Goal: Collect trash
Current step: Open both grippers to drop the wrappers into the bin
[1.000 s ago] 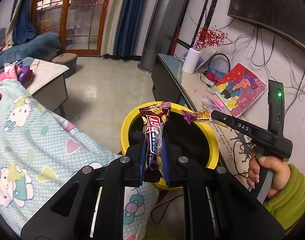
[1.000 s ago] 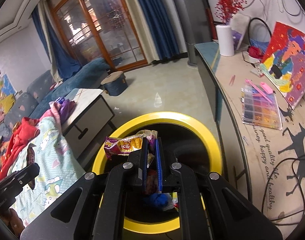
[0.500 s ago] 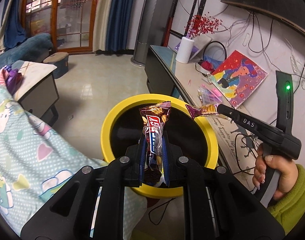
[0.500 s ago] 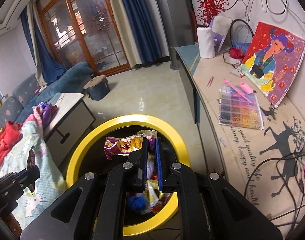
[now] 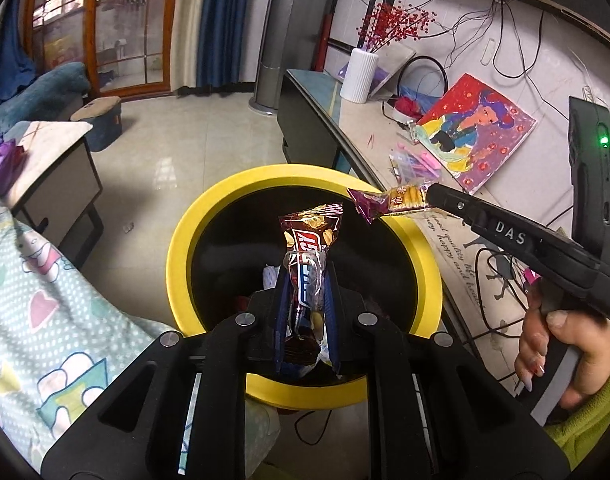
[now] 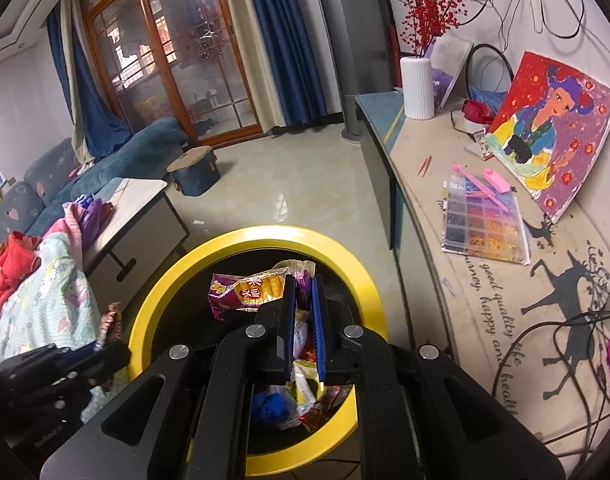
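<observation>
A living room with a tiled floor (image 5: pixel 193 148) is seen, and a yellow-rimmed bin (image 5: pixel 185 240) stands below both grippers.

The left gripper (image 5: pixel 307 292) is clamped on a brown snack wrapper (image 5: pixel 311 240); the right gripper (image 6: pixel 303 300) is closed on a purple biscuit wrapper (image 6: pixel 245 292). Both wrappers are held over the bin mouth, so a light wrapper could be caught on a pad or drift past the rim. A patterned blanket (image 5: pixel 45 312) and the bench (image 6: pixel 485 280) lie close beside.

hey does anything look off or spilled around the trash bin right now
Nothing spilled. Both wrappers, the brown snack wrapper and the purple cracker wrapper, are held over the yellow bin, which already contains trash.
</observation>
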`<move>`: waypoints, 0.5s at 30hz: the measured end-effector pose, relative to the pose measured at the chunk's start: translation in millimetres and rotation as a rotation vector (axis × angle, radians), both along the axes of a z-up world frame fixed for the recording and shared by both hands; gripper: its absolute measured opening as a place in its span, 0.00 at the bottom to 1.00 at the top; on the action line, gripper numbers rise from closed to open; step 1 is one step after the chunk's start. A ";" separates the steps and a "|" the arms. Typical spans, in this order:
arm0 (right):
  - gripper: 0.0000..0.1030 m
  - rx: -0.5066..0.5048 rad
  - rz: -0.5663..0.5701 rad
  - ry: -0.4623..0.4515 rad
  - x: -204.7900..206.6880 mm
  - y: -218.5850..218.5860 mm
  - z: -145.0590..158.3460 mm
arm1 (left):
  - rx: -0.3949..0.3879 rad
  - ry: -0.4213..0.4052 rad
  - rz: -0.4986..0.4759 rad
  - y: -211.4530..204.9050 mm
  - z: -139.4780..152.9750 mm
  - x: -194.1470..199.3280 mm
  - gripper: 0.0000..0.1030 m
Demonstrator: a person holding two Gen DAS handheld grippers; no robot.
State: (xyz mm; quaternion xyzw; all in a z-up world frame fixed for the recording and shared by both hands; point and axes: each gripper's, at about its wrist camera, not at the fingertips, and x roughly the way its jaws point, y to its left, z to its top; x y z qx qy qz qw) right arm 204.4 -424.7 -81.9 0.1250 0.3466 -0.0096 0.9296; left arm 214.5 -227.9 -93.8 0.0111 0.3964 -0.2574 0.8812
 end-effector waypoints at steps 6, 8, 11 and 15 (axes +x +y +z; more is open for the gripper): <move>0.09 0.014 0.014 -0.003 1.3 4.0 0.6 | 0.002 0.011 -0.003 -0.6 -3.6 3.4 0.10; 0.09 0.021 0.021 0.000 2.0 5.5 0.6 | 0.002 0.012 0.000 -0.3 -4.2 4.5 0.16; 0.18 0.024 0.032 0.010 3.2 7.0 -0.8 | -0.002 0.003 0.002 1.2 -2.5 3.9 0.27; 0.29 0.022 0.034 0.005 2.7 8.2 0.6 | -0.005 -0.003 0.013 4.5 0.2 4.6 0.43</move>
